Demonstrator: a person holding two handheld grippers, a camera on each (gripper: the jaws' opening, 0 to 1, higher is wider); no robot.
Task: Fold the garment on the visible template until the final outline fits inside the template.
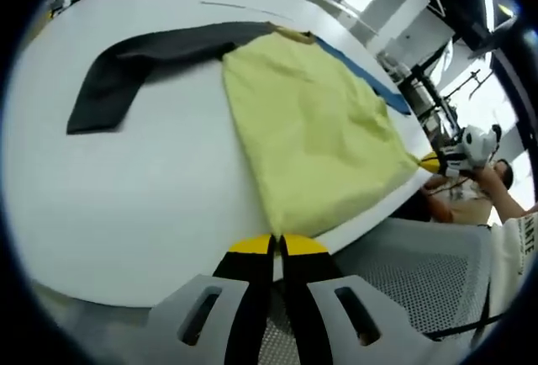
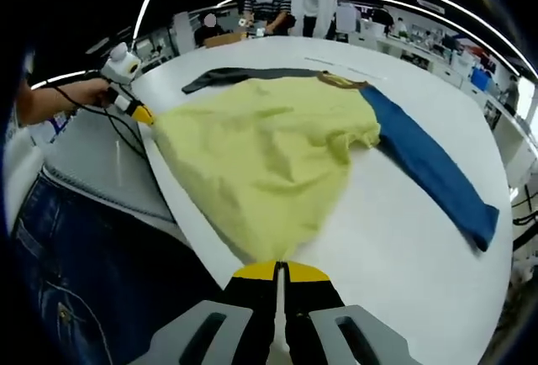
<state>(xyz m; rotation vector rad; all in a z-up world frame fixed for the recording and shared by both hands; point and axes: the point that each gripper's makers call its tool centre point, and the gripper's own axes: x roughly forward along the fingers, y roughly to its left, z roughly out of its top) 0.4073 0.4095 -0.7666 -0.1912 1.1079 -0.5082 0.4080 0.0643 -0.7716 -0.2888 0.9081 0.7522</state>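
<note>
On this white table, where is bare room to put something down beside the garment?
Bare table lies below the dark grey sleeve and beyond the blue sleeve. The near edge is crowded: both grippers, left and right, pinch the yellow hem.

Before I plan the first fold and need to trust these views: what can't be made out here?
- Template: no outline shows in either view; the yellow garment body may cover it on the white round table.
- Hem corners: in each view the closed black-and-yellow jaws of the left gripper and right gripper hide the pinched cloth.
- Dark grey sleeve: mostly hidden behind the body in the right gripper view.
- Blue sleeve: its far end is hidden in the left gripper view.
</note>
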